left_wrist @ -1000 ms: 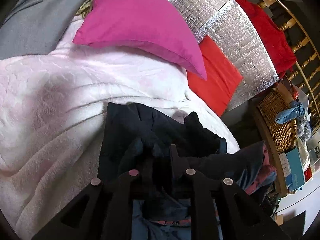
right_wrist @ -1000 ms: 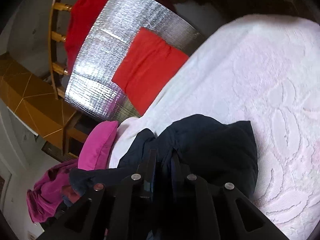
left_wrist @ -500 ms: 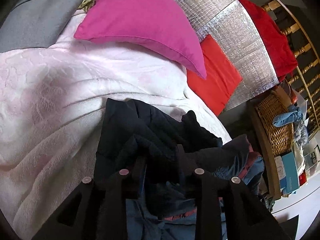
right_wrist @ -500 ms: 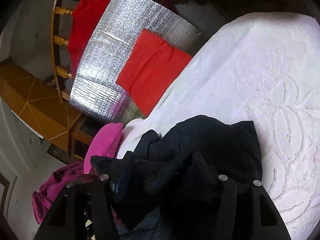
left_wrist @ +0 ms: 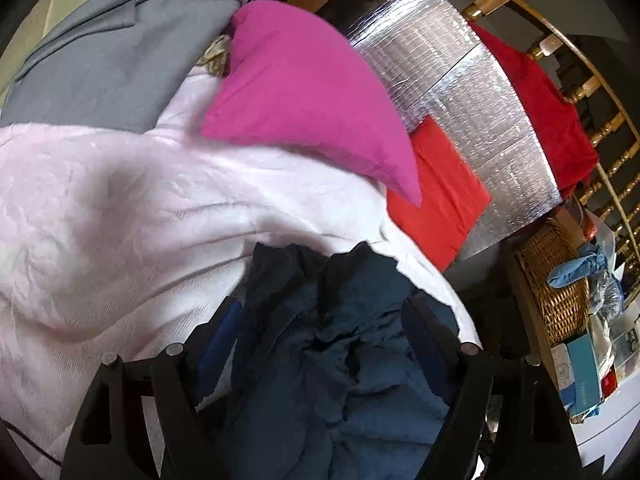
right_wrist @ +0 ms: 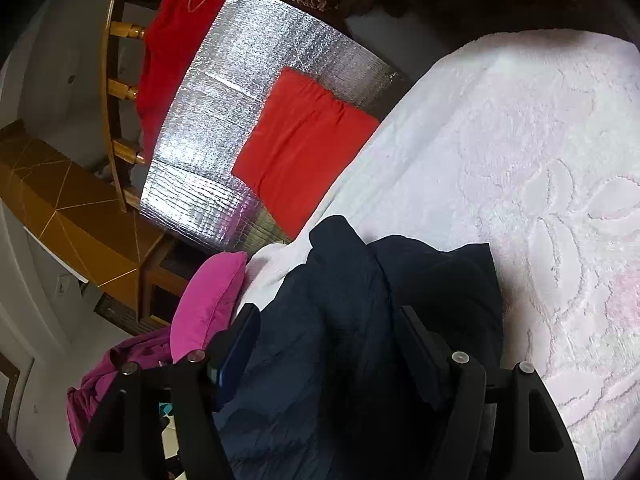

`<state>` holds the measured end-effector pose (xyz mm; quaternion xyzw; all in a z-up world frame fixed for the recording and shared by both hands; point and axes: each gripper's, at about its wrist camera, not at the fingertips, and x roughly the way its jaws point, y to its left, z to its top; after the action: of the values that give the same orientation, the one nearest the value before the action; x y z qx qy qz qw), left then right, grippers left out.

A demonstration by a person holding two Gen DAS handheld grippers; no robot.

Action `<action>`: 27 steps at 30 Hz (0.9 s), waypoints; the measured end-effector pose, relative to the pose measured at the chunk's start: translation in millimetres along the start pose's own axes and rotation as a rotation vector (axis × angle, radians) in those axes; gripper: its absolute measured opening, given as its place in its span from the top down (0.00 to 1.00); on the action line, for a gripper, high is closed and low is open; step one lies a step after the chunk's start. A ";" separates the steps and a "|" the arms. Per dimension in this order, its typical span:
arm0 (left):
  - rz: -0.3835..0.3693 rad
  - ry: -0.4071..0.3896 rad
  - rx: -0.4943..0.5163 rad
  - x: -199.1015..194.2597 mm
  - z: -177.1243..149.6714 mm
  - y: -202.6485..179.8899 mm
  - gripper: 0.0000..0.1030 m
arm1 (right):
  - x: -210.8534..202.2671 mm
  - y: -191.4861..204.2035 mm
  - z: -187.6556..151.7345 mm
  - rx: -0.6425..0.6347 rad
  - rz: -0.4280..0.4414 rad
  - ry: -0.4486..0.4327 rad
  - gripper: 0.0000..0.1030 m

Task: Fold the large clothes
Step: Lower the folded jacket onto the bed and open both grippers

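Across the pale pink bedspread (left_wrist: 120, 216), seen from the left wrist, a grey garment (left_wrist: 100, 64) lies at 10 o'clock and a magenta pillow (left_wrist: 312, 108) at 12 o'clock; a red cloth (left_wrist: 440, 208) on a silver foil mat (left_wrist: 480, 120) sits at 2 o'clock, a wicker basket (left_wrist: 556, 280) at 3 o'clock; the dark navy garment (left_wrist: 340, 340) lies crumpled at 6 o'clock, bunched between the wide-open jaws of the left gripper (left_wrist: 320, 320), which grips nothing. From the right wrist, the same garment (right_wrist: 360, 320) lies heaped at 6 o'clock on the bedspread's near edge; the right gripper (right_wrist: 328, 328) straddles it, jaws likewise spread and holding nothing. Judged progress: early; no flat panel or clean fold is visible, so spreading, smoothing and every fold appear to be left.
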<state>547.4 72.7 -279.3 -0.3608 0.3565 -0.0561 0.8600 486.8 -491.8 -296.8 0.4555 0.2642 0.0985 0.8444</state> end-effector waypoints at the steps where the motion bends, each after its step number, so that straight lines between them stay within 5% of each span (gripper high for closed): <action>1: 0.011 0.010 0.000 0.6 -1.7 0.3 0.20 | -1.7 1.2 -0.8 -0.003 -0.001 -0.001 0.29; 11: 0.193 0.096 -0.003 -3.7 -27.8 9.2 0.18 | -23.8 9.8 -5.8 -0.018 0.007 0.002 0.29; 20: 0.284 0.122 0.031 -30.0 -65.4 14.5 0.18 | -64.1 17.4 -29.6 -0.029 -0.003 0.045 0.26; 27: 0.401 0.046 0.229 -57.8 -104.6 -13.6 0.17 | -90.2 24.5 -56.5 -0.039 -0.015 0.076 0.25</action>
<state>438.5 22.4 -288.0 -0.1813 0.4319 0.0675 0.8809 382.5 -474.2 -269.8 0.4331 0.2977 0.1147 0.8430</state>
